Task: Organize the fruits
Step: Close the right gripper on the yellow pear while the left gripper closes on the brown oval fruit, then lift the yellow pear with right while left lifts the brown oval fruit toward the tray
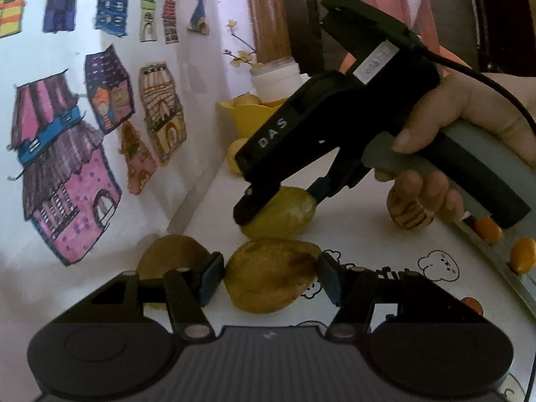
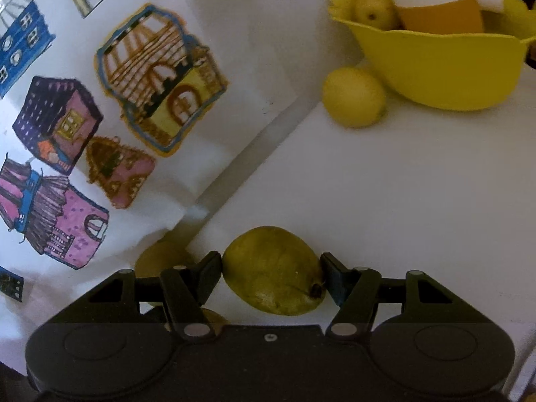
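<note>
Left view only: right gripper (image 1: 279, 201) from outside, hand (image 1: 469, 140) on handle, angled down, clamped on pear (image 1: 284, 216). Right view only: yellow bowl (image 2: 435, 67) with fruit, one lemon (image 2: 353, 97) beside. Left gripper (image 1: 269, 276) closed on bruised pear (image 1: 271, 274) on table (image 1: 368, 234). Three pears near wall.

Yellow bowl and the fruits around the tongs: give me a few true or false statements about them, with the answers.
1. The yellow bowl holds at least one fruit. True.
2. The loose yellow fruit lies inside the bowl. False: it lies on the white table, beside the bowl.
3. The right tongs grip a green fruit. True.
4. The left tongs are empty. False: they grip a brown-marked fruit.
</note>
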`<state>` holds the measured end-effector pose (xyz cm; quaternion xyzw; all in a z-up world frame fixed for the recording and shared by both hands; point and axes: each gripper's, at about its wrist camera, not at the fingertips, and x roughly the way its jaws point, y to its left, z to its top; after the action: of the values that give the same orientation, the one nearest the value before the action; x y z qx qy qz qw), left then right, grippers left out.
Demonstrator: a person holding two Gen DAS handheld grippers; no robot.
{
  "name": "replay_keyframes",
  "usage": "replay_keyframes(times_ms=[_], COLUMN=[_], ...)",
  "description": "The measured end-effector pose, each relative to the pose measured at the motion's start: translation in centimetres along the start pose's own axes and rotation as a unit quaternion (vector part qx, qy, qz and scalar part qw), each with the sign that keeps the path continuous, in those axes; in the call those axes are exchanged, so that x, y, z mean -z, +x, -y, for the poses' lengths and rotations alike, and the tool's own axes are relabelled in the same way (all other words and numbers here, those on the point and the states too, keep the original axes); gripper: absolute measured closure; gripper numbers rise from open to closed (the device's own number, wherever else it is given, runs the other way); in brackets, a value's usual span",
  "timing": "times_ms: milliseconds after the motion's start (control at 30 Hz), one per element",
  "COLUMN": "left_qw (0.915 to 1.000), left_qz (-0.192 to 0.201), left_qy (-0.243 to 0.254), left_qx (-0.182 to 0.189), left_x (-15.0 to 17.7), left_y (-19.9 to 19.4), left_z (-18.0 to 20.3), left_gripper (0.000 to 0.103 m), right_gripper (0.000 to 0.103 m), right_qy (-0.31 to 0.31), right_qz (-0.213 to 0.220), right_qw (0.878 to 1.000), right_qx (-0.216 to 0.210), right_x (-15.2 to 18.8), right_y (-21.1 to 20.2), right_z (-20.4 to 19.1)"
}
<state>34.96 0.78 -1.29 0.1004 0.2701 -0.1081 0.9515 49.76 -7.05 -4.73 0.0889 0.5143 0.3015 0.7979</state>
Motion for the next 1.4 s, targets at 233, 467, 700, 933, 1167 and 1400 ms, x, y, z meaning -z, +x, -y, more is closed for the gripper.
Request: replay_keyframes(times_ms=[233, 467, 700, 933, 1167, 1400], left_qw=[0.9997, 0.9989, 0.9994, 0.9994, 0.9995, 0.9996], left_qz=[-0.008, -0.021, -0.026, -0.020, -0.014, -0.026], left_qy=[0.019, 0.042, 0.021, 0.027, 0.026, 0.003], left_qx=[0.010, -0.002, -0.005, -0.014, -0.012, 0.011], left_x=[-1.1, -0.7, -0.6, -1.0, -0.8, -0.2], left_y=[1.6, 2.8, 3.7, 4.3, 3.8, 2.6], left_z=[0.2, 0.9, 0.3, 0.6, 0.8, 0.3], left_gripper=[0.035, 0.031, 0.031, 0.033, 0.036, 0.038], right_gripper=[0.037, 0.037, 0.037, 0.037, 0.037, 0.037], right_qy=[0.011, 0.025, 0.033, 0.041, 0.053, 0.053], right_qz=[0.003, 0.007, 0.011, 0.015, 0.018, 0.016], right_qw=[1.000, 1.000, 0.999, 0.999, 0.998, 0.998], right_qx=[0.002, 0.001, -0.005, -0.005, -0.004, 0.002], right_x=[0.7, 0.0, 0.1, 0.1, -0.1, -0.1], right_y=[-0.7, -0.3, -0.4, -0.7, -0.9, -1.1], right_z=[1.4, 2.2, 2.9, 3.2, 3.5, 3.6])
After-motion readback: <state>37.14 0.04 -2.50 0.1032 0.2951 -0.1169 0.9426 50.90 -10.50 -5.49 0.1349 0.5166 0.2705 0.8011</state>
